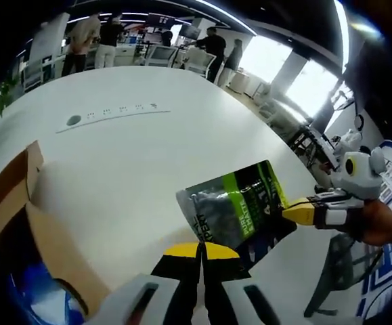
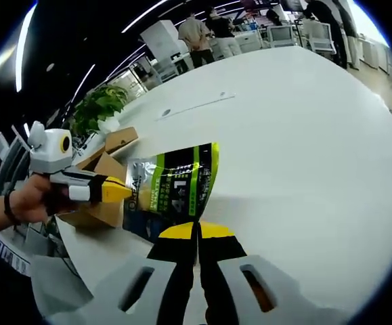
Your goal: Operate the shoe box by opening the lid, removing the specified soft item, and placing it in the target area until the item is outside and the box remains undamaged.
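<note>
A green, black and silver soft pouch (image 1: pixel 240 206) hangs over the white table (image 1: pixel 135 162), outside the cardboard shoe box (image 1: pixel 19 203). The box stands at the left with its flaps open and something blue inside. My left gripper (image 1: pixel 200 251) is shut on the pouch's near edge. My right gripper (image 1: pixel 292 212) comes in from the right, held by a hand, and pinches the pouch's other edge. In the right gripper view the pouch (image 2: pixel 175 186) sits just past my shut right gripper (image 2: pixel 197 232). There my left gripper (image 2: pixel 121 192) grips its left side, with the box (image 2: pixel 104 169) behind.
The table (image 2: pixel 304 135) stretches wide and bare beyond the pouch, with a small row of marks (image 1: pixel 111 114) in its top. Several people (image 1: pixel 97 40) stand by desks at the far end. A potted plant (image 2: pixel 97 105) stands beyond the box, and chairs (image 1: pixel 297 135) line the table's right side.
</note>
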### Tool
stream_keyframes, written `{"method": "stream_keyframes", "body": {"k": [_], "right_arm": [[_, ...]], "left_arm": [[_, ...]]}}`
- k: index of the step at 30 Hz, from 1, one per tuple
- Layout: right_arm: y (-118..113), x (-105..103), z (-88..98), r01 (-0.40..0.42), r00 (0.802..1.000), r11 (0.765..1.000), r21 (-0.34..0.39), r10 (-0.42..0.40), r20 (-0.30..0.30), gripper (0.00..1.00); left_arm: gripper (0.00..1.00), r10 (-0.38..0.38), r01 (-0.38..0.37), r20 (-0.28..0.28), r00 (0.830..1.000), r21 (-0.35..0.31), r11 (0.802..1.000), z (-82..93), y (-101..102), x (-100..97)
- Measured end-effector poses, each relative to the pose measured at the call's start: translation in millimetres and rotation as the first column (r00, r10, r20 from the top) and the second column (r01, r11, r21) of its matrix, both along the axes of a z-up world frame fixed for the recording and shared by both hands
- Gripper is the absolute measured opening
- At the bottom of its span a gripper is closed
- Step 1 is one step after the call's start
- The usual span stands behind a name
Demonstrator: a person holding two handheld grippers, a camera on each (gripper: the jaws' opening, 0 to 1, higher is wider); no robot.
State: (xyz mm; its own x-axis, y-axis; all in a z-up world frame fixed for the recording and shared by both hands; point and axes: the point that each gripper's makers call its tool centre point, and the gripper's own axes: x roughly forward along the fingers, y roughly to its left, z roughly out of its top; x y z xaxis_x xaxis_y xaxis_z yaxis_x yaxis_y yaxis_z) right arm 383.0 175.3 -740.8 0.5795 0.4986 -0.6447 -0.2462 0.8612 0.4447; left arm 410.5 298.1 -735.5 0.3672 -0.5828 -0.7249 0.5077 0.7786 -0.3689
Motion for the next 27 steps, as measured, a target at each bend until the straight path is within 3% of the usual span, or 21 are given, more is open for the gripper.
{"method": "stream_keyframes", "body": {"k": [27], "right_arm": [[-6.2, 8.4, -30.5, 0.004, 0.998, 1.000, 0.009, -0.003, -0.061, 0.00]], "left_arm": [[0.00, 0.028, -0.024, -0.066, 0.997, 0.071, 0.997, -27.5, -6.1, 6.3]]}}
